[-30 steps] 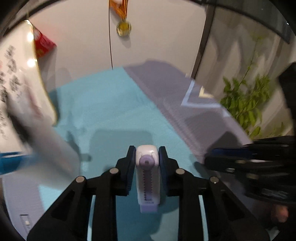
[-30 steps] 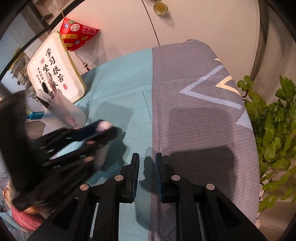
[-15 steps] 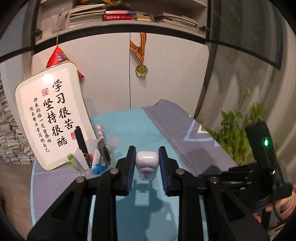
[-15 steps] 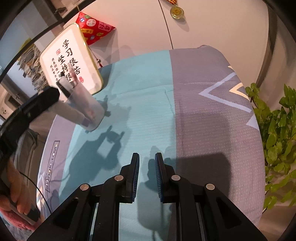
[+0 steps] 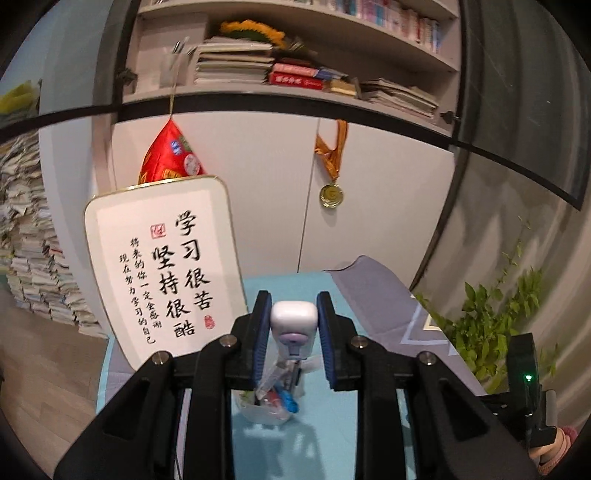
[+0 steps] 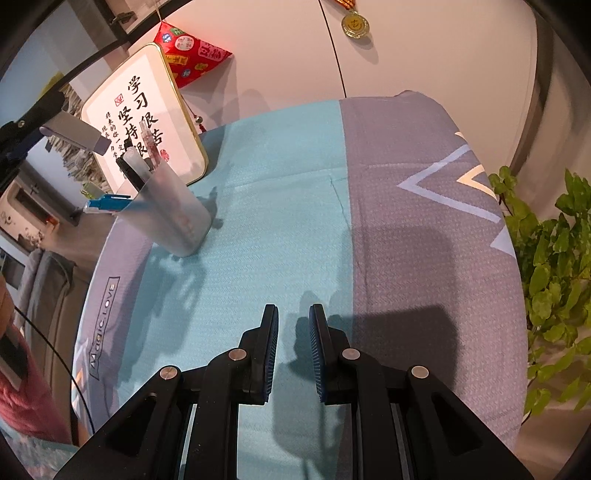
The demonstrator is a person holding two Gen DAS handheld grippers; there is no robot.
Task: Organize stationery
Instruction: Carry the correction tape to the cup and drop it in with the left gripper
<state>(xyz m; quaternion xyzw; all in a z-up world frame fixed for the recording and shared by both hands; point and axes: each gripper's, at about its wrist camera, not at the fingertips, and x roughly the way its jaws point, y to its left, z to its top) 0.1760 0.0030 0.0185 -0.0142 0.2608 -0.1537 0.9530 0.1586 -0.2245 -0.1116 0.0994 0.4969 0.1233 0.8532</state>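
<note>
My left gripper (image 5: 294,315) is shut on a white and lilac utility knife (image 5: 294,325), held above a frosted pen cup (image 5: 264,406) that holds several pens. In the right wrist view the cup (image 6: 168,214) stands on the teal cloth, and the knife (image 6: 75,133) hangs above it at the upper left, gripped by the left gripper. My right gripper (image 6: 293,328) is nearly closed and empty, low over the cloth near the front, well right of the cup.
A white calligraphy board (image 6: 146,122) leans against the wall behind the cup. A blue pen (image 6: 105,204) lies left of the cup. A green plant (image 6: 554,258) stands past the table's right edge. A medal (image 6: 354,24) hangs on the wall.
My left gripper has lifted and tilted up with the knife, coming over the pen cup. My right gripper has stayed low over the cloth.
</note>
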